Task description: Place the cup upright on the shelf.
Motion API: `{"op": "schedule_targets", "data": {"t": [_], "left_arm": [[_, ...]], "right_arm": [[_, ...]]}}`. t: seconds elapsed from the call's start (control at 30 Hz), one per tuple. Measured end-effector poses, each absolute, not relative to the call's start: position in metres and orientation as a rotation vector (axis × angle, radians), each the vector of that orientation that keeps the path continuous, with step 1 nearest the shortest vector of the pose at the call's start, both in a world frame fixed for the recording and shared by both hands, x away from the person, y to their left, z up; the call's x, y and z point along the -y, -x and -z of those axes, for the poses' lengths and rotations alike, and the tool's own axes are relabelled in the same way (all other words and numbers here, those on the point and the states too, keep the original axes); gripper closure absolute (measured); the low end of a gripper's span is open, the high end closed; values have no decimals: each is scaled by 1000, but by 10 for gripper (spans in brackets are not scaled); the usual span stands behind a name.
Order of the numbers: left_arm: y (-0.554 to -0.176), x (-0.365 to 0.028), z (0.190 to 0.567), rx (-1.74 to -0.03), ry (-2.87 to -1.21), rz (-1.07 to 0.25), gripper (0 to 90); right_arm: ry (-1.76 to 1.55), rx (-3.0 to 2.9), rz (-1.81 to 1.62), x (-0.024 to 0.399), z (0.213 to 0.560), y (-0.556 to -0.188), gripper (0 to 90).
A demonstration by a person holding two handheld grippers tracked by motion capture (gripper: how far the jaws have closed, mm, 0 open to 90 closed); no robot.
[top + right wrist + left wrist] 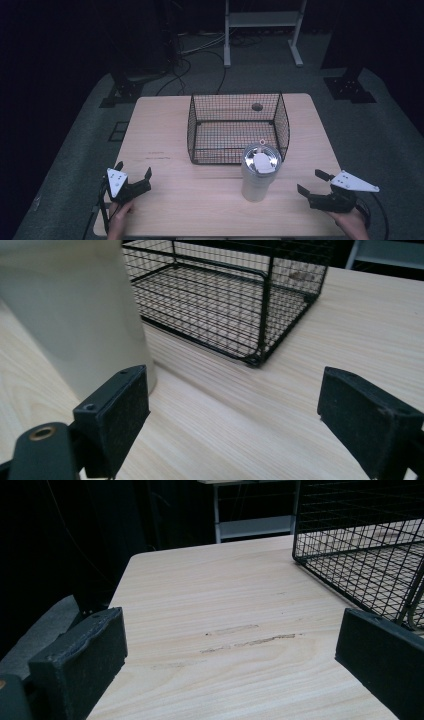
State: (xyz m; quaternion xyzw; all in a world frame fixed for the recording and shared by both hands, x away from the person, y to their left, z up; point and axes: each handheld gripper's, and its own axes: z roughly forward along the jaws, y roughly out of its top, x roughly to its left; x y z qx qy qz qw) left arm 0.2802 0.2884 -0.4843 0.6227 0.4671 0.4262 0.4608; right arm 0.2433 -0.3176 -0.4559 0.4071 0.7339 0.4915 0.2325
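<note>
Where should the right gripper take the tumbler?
Around the tumbler's smooth side wall, coming level from its right with the right gripper, jaws open. It stands upright with a lid on top, and the wire basket stands close behind it.

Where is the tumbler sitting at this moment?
In the high view the tumbler stands upright on the table, right of centre, just in front of the wire basket and nearer the right hand-held gripper.

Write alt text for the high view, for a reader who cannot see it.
A pale tumbler with a lid stands upright on a wooden table, just in front of an empty black wire basket. Two hand-held grippers, the left gripper and the right gripper, rest near the table's front corners, jaws open.
</note>
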Motion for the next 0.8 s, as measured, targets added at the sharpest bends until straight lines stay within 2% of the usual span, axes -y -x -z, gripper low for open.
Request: {"op": "schedule_targets", "data": {"t": [0.33,0.8], "left_arm": [[-280,-288,484,-1146,-1533,-1050,0],[-280,-289,484,-1143,-1534,-1048,0]], "right_arm": [[-995,-2094,-1368,299,438,-242,123],[-885,-2185,-1393,276,432,-241,114]]}}
